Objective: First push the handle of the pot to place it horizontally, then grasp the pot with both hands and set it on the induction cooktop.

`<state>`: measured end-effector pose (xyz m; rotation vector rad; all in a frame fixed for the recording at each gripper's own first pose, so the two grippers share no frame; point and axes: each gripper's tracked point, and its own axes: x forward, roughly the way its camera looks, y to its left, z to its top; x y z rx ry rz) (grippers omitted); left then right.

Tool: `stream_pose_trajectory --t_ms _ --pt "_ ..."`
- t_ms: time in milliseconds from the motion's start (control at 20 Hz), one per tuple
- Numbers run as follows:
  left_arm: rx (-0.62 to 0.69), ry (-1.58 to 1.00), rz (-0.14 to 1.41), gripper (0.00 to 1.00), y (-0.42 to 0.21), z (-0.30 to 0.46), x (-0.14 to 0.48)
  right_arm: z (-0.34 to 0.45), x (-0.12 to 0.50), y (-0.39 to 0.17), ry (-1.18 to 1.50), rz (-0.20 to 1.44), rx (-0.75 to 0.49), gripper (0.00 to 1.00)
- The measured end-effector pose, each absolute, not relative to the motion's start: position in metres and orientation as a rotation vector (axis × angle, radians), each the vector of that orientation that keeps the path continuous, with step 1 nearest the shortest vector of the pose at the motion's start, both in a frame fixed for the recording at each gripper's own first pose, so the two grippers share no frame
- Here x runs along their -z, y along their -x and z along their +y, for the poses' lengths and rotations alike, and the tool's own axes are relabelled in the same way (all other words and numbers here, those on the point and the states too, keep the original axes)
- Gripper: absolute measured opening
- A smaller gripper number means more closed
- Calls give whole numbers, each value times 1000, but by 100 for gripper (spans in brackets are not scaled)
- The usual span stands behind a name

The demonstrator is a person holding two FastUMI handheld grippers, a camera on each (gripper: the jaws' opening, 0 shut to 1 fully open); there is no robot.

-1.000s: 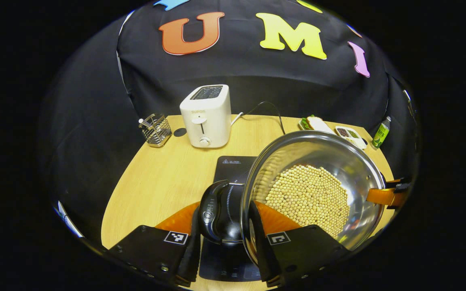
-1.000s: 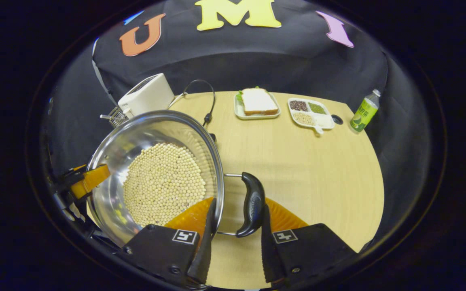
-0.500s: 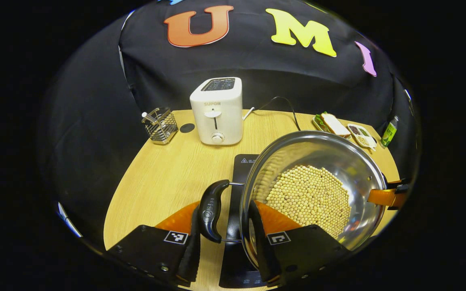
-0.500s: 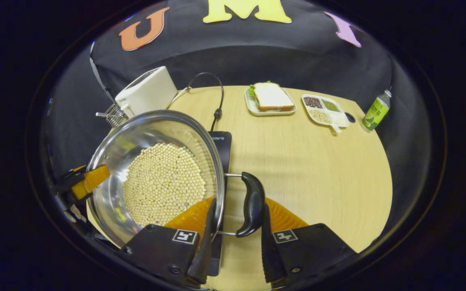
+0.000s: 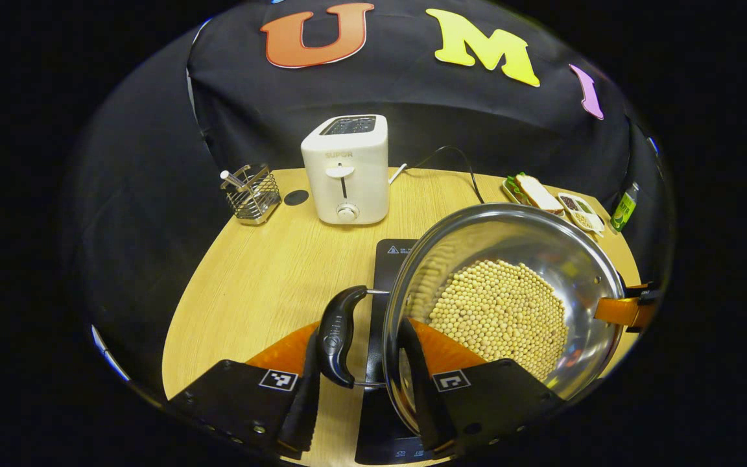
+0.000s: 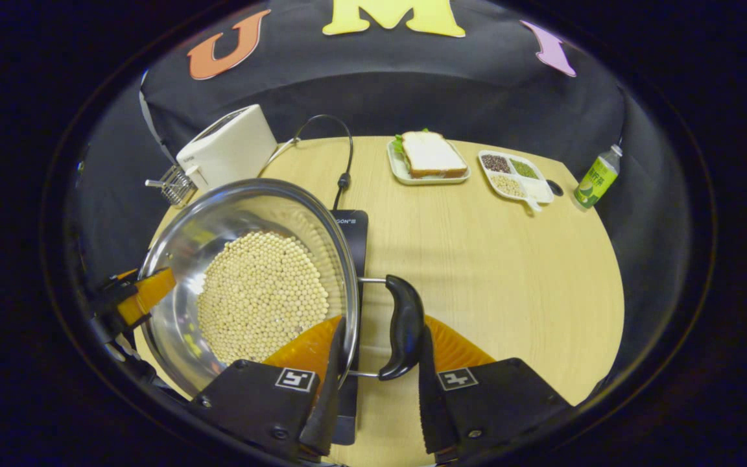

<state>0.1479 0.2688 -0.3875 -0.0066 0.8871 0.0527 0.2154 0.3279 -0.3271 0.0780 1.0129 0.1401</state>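
Holding pot [image 5: 503, 305] over the cooktop [image 5: 390, 259]: both tools, left [image 5: 360, 389] and right [image 6: 377, 389], clamped on its side handles. We expect it heavy, slick steel, loose beans; keep level.

Staged kitchen setup in a recording booth: black cloth wall [image 6: 373, 97] wraps round a wooden table [image 6: 497, 272]. Kitchen gear on it: toaster [image 5: 346, 167] and wire rack [image 5: 251, 193] far left, cooktop [image 5: 391, 254] in the middle, sandwich plate [image 6: 426, 155], divided grain tray [image 6: 516, 178] and green bottle [image 6: 596, 179] far right. No counters, sink or cupboards, so a mock-up, not a real kitchen.
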Motion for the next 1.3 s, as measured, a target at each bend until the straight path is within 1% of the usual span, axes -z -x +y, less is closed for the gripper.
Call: stream_pose_trajectory --t_ms 250,350,400,450,500,550,600,650,700,750,950,1000,1050,1150,1200,1250,1300 --pt "-47 -2 877 60 -146 269 387 326 327 -216 -75 1008 -147 55" --pt "-42 0 876 62 -146 269 388 325 327 -217 -88 1007 -142 55" --pt "-34 -1 875 72 -146 269 387 325 327 -217 -102 1001 -138 56" --pt "-26 -2 867 64 -146 270 387 326 326 -216 -112 992 -140 58" --pt "-25 -9 861 67 -146 271 387 323 325 -217 -104 978 -140 59" --pt "-31 -27 854 69 -147 272 386 322 328 -215 -96 976 -145 69" --pt "-35 -51 842 67 -147 275 384 321 328 -216 -105 965 -152 75" --pt "-45 -75 820 83 -148 278 379 318 328 -216 -114 955 -149 81" --pt "-59 -90 789 96 -150 282 372 317 325 -218 -123 941 -156 85" --pt "-72 -99 759 97 -154 285 366 316 323 -217 -128 932 -166 88" --pt "-101 -107 698 96 -154 289 348 314 312 -219 -106 885 -183 88" --pt "-107 -109 688 97 -153 290 344 313 306 -222 -92 865 -186 87" --pt "-111 -113 679 97 -153 290 341 311 302 -221 -79 849 -190 84" --pt "-117 -123 671 97 -149 288 333 308 294 -221 -54 822 -203 84" --pt "-119 -126 658 97 -148 287 327 304 289 -221 -44 805 -200 82" --pt "-120 -131 643 97 -146 285 321 300 283 -220 -32 787 -202 84" --pt "-126 -139 626 100 -144 283 312 296 276 -219 -17 770 -207 82"
